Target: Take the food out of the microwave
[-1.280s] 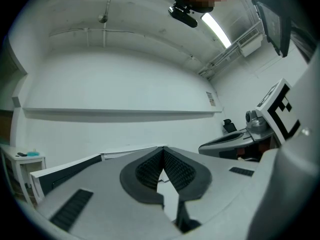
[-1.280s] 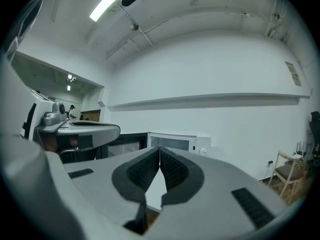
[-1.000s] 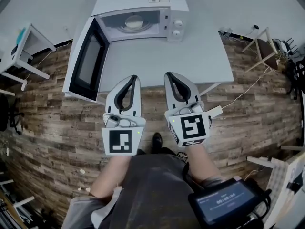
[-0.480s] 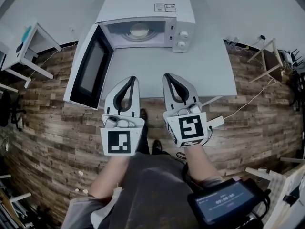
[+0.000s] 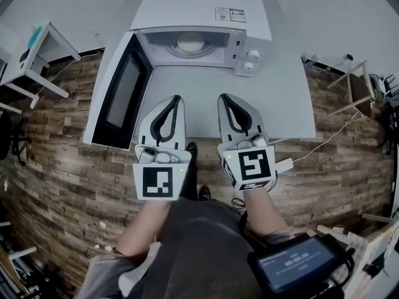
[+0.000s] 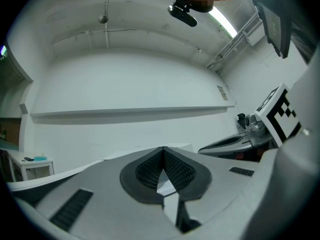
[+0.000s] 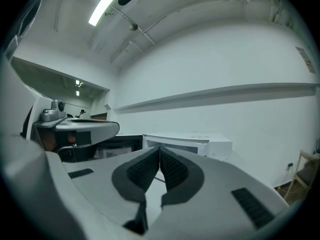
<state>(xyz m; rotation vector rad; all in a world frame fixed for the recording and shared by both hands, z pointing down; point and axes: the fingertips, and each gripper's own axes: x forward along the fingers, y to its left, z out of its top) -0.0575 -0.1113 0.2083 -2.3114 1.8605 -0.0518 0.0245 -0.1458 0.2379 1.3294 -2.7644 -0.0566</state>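
Since a second ago, your two grippers have come forward together. The microwave [image 5: 202, 8] and the table [image 5: 262, 98] now sit nearer to them in the head view, and the jaw tips show further over the table top.

Your left gripper [image 5: 176, 99] and right gripper [image 5: 222, 97] lie side by side, level, both pointing at the microwave. In the left gripper view the ribbed pads [image 6: 150, 169] meet at their tips with nothing between them. In the right gripper view the jaws are likewise pressed together and empty.

The microwave stands at the far side of the table against a white wall, with two knobs [image 5: 251, 61] on its right. Its door [image 5: 118, 92] hangs wide open to the left, past the table's left edge. The food [image 5: 191, 42], a pale round item, rests on the turntable inside the cavity, well apart from both grippers. The right gripper view shows the open cavity ahead, beyond the jaw tips.

Wood-pattern floor [image 5: 56, 161] lies below. A small white side table [image 5: 40, 52] stands at far left, and a dark screen [image 5: 293, 265] sits at lower right by your arm.
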